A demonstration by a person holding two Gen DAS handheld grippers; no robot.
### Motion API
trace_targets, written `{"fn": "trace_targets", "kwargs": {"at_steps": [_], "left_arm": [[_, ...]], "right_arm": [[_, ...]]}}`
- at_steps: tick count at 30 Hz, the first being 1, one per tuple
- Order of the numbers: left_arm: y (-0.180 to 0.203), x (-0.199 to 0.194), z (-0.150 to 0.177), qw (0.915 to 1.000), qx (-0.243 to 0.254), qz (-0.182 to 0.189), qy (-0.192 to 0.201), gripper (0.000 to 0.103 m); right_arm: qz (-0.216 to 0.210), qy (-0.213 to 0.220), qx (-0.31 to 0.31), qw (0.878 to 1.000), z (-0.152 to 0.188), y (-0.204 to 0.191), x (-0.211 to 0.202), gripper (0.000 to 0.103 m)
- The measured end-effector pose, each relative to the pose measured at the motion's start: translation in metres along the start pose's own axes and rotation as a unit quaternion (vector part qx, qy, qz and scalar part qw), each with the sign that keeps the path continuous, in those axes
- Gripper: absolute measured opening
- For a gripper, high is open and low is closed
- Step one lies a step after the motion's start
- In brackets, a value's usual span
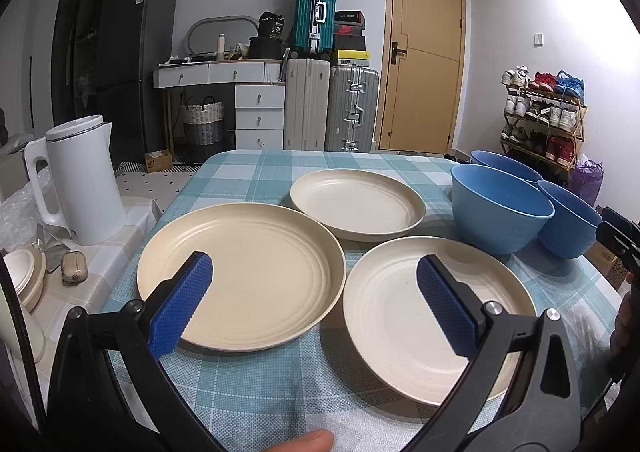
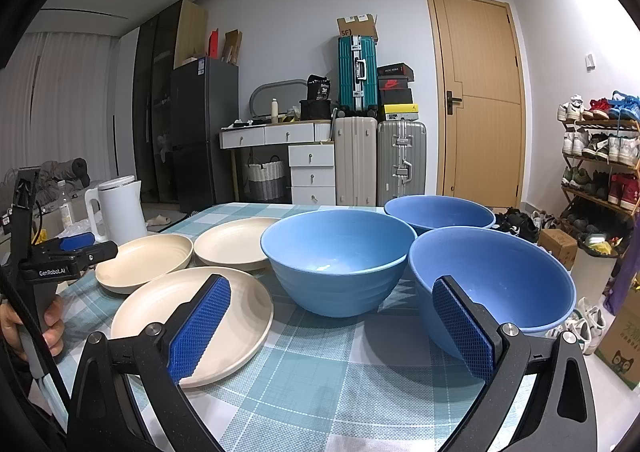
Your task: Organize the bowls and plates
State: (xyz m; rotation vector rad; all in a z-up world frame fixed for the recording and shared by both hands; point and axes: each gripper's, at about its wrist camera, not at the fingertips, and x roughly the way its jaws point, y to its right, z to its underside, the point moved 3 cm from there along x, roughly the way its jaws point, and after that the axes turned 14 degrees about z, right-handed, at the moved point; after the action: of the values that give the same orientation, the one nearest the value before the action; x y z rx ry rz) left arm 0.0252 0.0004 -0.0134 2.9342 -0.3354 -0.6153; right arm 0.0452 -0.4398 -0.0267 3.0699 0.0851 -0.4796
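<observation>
Nothing stacked yet. Left gripper (image 1: 314, 292) w/ jaws wide open, empty, hovers over gap btwn two near round cream plastic plates (image 1: 240, 276). Right gripper (image 2: 332, 328), jaws also spread, empty, sits nearer the three blue plastic bowls (image 2: 340, 264); near-right bowl (image 2: 494, 288) just past its right finger.

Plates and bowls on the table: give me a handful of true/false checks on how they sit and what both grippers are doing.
1. Three cream plates lie separately, none stacked. True.
2. The blue bowls are nested in one another. False: three stand apart, side by side.
3. The left gripper is clamped on a plate. False: open, holding nothing.
4. The right gripper is open and empty. True.
5. A white kettle stands left of the plates. True.
</observation>
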Motion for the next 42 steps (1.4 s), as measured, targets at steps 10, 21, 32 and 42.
{"fn": "trace_targets", "kwargs": {"at_steps": [10, 21, 32, 42], "left_arm": [[-0.002, -0.001, 0.004, 1.0, -0.002, -0.001, 0.001, 0.102], [-0.017, 0.004, 0.0, 0.9997, -0.016, -0.016, -0.011, 0.102], [-0.028, -0.005, -0.019, 0.998, -0.04, -0.039, -0.029, 0.102], [-0.064, -0.032, -0.041, 0.9935, -0.077, -0.077, -0.035, 0.102]], "right_arm": [[0.003, -0.009, -0.003, 1.0, 0.004, 0.001, 0.01, 0.103], [0.011, -0.033, 0.013, 0.999, -0.003, 0.007, 0.017, 0.103], [-0.024, -0.047, 0.003, 0.999, -0.035, -0.025, 0.007, 0.103], [-0.061, -0.059, 0.017, 0.996, -0.066, -0.064, 0.01, 0.103]]}}
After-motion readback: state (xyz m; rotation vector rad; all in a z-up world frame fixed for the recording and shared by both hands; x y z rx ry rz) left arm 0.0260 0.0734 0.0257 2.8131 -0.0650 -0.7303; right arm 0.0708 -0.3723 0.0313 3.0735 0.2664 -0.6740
